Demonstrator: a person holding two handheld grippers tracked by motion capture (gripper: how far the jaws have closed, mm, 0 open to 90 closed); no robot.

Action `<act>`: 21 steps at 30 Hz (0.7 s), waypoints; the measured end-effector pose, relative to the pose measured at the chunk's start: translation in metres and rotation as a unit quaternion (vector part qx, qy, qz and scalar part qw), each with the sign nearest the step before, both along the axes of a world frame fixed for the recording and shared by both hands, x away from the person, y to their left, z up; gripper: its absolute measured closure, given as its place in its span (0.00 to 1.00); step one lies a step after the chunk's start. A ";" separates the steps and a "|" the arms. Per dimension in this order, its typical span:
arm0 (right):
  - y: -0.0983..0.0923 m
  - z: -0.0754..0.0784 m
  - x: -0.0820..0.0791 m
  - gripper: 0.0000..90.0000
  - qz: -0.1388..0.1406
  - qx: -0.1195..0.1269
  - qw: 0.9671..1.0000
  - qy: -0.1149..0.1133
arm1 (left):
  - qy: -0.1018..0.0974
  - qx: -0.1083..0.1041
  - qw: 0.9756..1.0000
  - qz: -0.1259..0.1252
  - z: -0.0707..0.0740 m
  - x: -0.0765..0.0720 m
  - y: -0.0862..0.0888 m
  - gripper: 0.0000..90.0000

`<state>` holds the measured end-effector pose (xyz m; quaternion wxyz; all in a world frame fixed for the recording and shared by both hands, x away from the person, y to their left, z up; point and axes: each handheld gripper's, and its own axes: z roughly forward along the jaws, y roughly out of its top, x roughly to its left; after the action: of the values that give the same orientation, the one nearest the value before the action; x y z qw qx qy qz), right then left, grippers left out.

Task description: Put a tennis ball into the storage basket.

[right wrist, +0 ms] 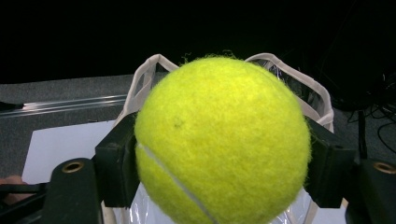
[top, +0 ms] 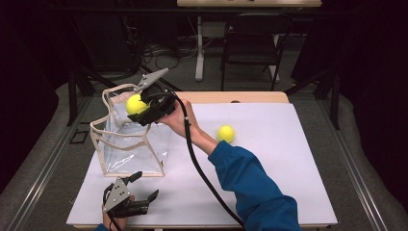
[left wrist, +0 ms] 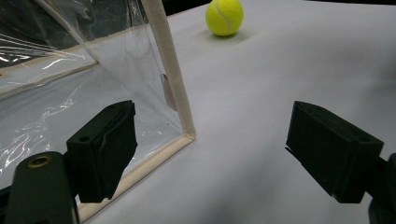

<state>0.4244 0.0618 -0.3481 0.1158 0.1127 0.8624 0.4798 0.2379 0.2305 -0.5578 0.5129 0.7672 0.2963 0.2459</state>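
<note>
A clear plastic bag (top: 130,139) with cream fabric edging and two handles stands upright on the white table (top: 269,178), at about 9 o'clock from the table's middle. Its top is open. Through the transparent walls I see nothing lying on the bottom of the bag.

The right gripper (top: 139,108) holds a yellow tennis ball (top: 136,104) above the open mouth of the bag, near the rim at the 12 o'clock side. In the right gripper view the ball (right wrist: 223,140) sits between the two black jaws, which press on it from both sides, and the handles of the bag (right wrist: 149,74) rise just behind it. The ball is not inside the bag; it is in the air over the opening.

A second tennis ball (top: 225,133) lies on the table at about 3 o'clock from the bag, well apart from it. The left gripper view shows this ball (left wrist: 224,17) also, beyond the bag's near corner (left wrist: 173,84).

The left gripper (top: 144,186) rests low at 6 o'clock from the bag, near the table's front edge. Its jaws stand wide apart with nothing between them.
</note>
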 end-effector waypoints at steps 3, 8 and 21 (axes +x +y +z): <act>0.002 -0.002 0.000 0.29 0.002 -0.001 1.000 0.002 | 0.000 0.000 1.000 0.000 0.000 0.000 0.000 0.18; 0.005 -0.003 -0.001 0.29 0.004 -0.004 1.000 0.004 | 0.000 0.000 1.000 0.000 0.000 0.000 0.000 0.18; 0.013 -0.011 -0.001 0.29 0.007 -0.018 1.000 0.017 | -0.001 -0.001 1.000 0.000 0.000 0.000 0.000 0.18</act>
<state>0.4238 0.0751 -0.3594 0.0998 0.1124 0.8737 0.4627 0.2378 0.2306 -0.5576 0.5138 0.7668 0.2956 0.2464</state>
